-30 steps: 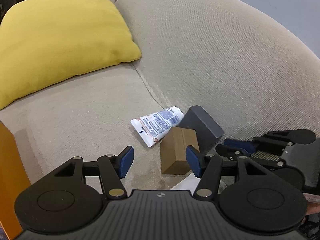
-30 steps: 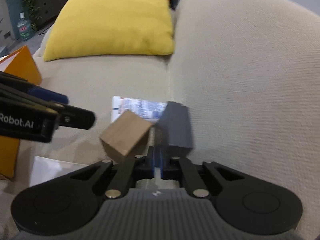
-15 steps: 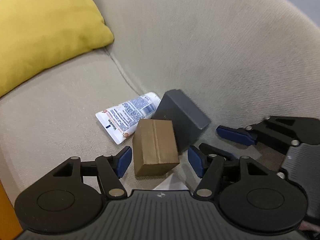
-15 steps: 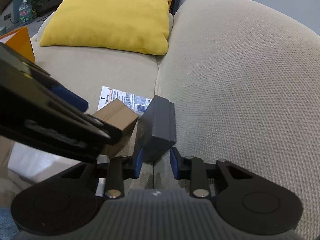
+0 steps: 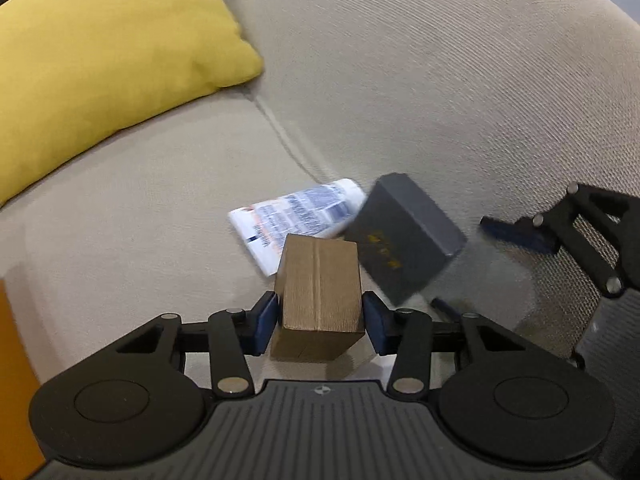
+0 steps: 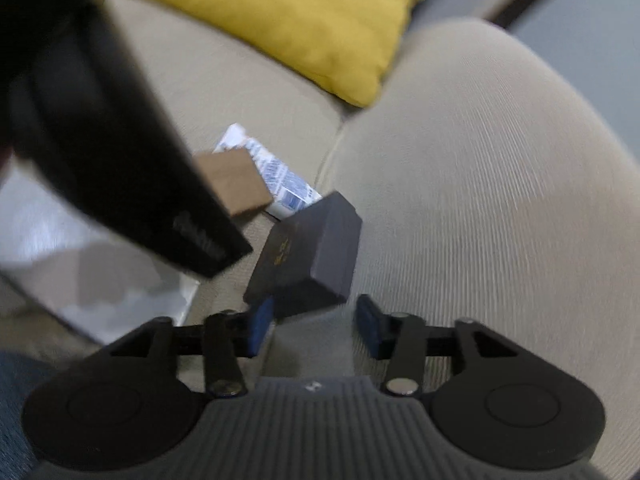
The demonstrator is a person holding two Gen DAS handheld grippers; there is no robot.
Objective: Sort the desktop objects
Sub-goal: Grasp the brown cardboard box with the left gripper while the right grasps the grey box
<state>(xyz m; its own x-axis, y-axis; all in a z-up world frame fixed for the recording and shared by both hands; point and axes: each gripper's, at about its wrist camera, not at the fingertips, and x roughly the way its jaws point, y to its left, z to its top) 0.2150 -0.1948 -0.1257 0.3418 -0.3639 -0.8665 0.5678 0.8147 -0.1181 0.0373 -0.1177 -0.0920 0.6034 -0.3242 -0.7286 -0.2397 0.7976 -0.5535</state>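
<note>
Left tongs (image 5: 320,322) dropped astride brown box (image 5: 320,292), closing | right tongs (image 6: 316,320) opening, grey box (image 6: 308,256) seemingly freed | tube (image 5: 296,220) behind

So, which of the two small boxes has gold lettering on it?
The dark grey box beside the white tube; the brown cardboard box is plain.

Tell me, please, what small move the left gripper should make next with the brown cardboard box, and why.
Probably finish closing, then lift. The left gripper already straddles the brown cardboard box, its jaws closing with a pad at each side face. The box stands against the dark grey box and overlaps the white tube, so a straight lift should disturb them least.
</note>
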